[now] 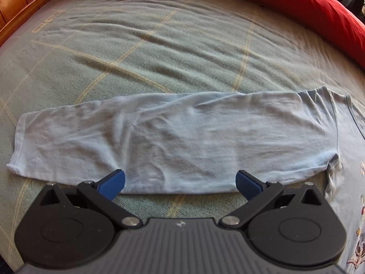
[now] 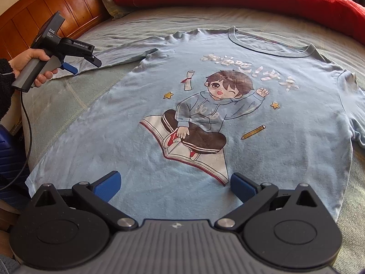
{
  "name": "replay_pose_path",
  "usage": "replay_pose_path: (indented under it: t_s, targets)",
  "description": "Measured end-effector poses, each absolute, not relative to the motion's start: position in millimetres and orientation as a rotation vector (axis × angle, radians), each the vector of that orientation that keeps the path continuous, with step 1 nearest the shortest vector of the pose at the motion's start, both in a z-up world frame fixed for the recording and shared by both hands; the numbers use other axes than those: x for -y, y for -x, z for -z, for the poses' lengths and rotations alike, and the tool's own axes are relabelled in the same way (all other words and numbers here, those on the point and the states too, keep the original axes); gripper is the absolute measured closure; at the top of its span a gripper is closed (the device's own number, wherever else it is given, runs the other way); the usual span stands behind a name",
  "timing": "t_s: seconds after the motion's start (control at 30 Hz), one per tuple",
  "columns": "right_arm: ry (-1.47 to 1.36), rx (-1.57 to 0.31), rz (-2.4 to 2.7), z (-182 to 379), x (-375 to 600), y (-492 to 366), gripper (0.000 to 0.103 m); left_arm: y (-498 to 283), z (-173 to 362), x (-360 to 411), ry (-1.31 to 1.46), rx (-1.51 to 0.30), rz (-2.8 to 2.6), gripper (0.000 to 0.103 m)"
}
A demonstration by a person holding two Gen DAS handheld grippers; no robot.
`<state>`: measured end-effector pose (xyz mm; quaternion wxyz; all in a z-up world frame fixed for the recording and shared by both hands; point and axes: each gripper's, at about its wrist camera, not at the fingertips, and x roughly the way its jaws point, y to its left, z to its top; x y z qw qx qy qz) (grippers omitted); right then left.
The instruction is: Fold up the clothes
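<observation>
Right wrist view: a light blue shirt [image 2: 159, 105] with a cartoon boy lies flat on the bed [image 2: 262, 20]. The right tool [image 2: 175, 186] hangs over its bottom edge, fingers wide apart, holding nothing. The left tool [image 1: 180, 182] is spread wide too, empty, at the long sleeve [image 1: 159, 137].

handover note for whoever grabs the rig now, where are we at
Left gripper: open, empty, over the long sleeve stretched sideways.
Right gripper: open, empty, over the bottom hem of the light blue long-sleeved T-shirt with a cartoon print.
The shirt lies face up, spread flat on the green checked bedspread.
Done: shirt laid out.
Left: no fold visible yet; fold sleeves in, then the body.
</observation>
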<state>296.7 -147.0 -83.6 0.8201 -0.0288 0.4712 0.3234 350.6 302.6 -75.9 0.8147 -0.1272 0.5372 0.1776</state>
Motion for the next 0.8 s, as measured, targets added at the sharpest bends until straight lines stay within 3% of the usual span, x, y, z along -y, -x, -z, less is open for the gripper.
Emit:
replay_pose_path:
  t_s: [0.33,0.43,0.6,0.8]
  targets:
    - [0.064,-1.002,-0.691,85.8,146.7,-299.1,0.000,-343.0,94.8,-342.4,0.314,-1.058,-0.481,0.001]
    - [0.060,-1.001,-0.695,86.4,147.8,-299.7,0.000,-334.4,84.9,-349.9,0.351,-1.101,-0.481,0.001]
    - [0.061,-1.000,-0.695,87.3,147.7,-300.2,0.000,-343.4,57.8,-364.2,0.425,-1.001,-0.491,0.001]
    - [0.071,-0.996,-0.697,89.5,146.2,-301.3,0.000,-365.0,86.1,-375.2,0.480,-0.990,-0.491,0.001]
